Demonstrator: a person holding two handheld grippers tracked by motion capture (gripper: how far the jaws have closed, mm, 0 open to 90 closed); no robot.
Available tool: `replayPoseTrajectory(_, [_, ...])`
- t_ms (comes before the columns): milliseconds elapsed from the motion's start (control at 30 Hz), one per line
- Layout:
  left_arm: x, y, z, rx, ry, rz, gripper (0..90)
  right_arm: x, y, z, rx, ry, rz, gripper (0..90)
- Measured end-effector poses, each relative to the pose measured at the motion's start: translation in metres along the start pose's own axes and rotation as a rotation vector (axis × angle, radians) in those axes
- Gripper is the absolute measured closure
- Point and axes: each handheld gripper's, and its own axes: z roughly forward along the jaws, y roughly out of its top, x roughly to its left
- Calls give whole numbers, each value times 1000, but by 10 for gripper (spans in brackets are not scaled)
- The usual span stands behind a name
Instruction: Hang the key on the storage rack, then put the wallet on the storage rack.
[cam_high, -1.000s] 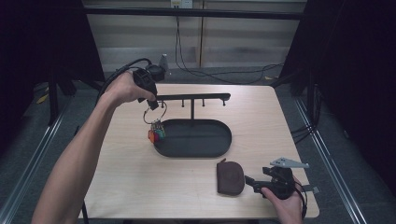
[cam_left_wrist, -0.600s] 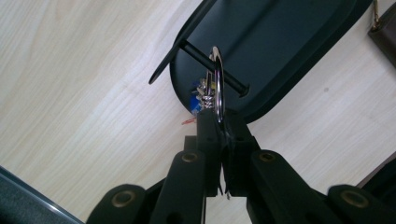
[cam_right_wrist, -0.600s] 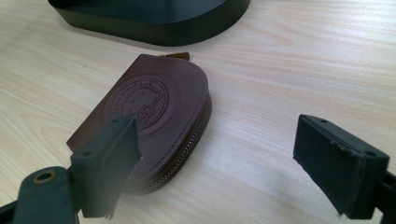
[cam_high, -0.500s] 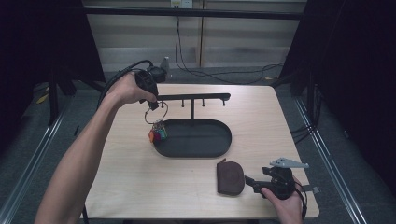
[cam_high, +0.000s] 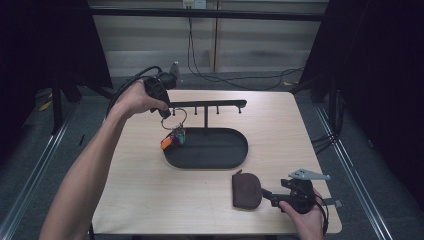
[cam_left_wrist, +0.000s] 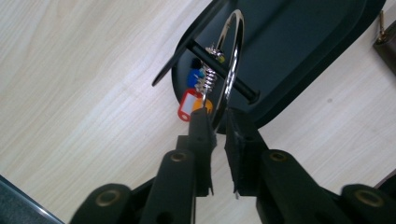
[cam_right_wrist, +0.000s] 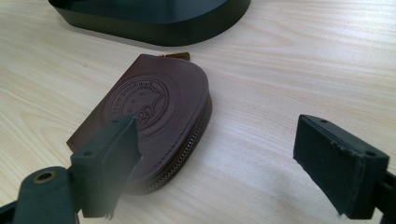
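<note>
A silver key ring (cam_left_wrist: 232, 56) with red, blue and orange tags (cam_left_wrist: 192, 103) hangs from my left gripper (cam_left_wrist: 217, 122), which is shut on the ring's lower edge. In the high view the left gripper (cam_high: 167, 114) sits at the left end of the black hook rack (cam_high: 207, 104), and the tags (cam_high: 173, 138) dangle over the left rim of the oval tray (cam_high: 235, 161). A black rack peg (cam_left_wrist: 233, 83) crosses the ring; I cannot tell whether it passes through. A brown leather pouch (cam_right_wrist: 149, 112) lies flat beside my open right gripper (cam_right_wrist: 224, 137), whose left jaw is at the pouch's near edge.
The oval tray (cam_right_wrist: 154, 28) stands just beyond the pouch (cam_high: 246, 190). My right gripper (cam_high: 272, 196) is near the table's front right edge. Bare wood lies left of the tray and along the front left. Cables run on the floor behind the table.
My left gripper has carried the key ring slightly right and up, closer to the rack's left end. The right gripper and pouch have stayed put.
</note>
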Motion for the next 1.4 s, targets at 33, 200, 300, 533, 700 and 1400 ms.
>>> replayPoseTrajectory(33, [0,-1,-2,-2,6,6,785,0,0,0,0,0,0,142])
replayPoseTrajectory(200, [0,-7,-10,-46,15,-10,660,1,0,-1,0,-1,0,142])
replayPoseTrajectory(300, [-1,-13,-12,-64,-11,-16,646,0,0,-1,0,-1,0,142])
replayPoseTrajectory(533, [3,-27,-14,-91,-45,-62,584,1,1,0,1,-2,-2,142])
replayPoseTrajectory(700, [5,-41,-11,-143,-98,-107,541,-1,1,1,3,-3,10,142])
replayPoseTrajectory(1400, [-26,-83,6,-351,-180,-79,378,-1,1,0,-1,-10,14,142])
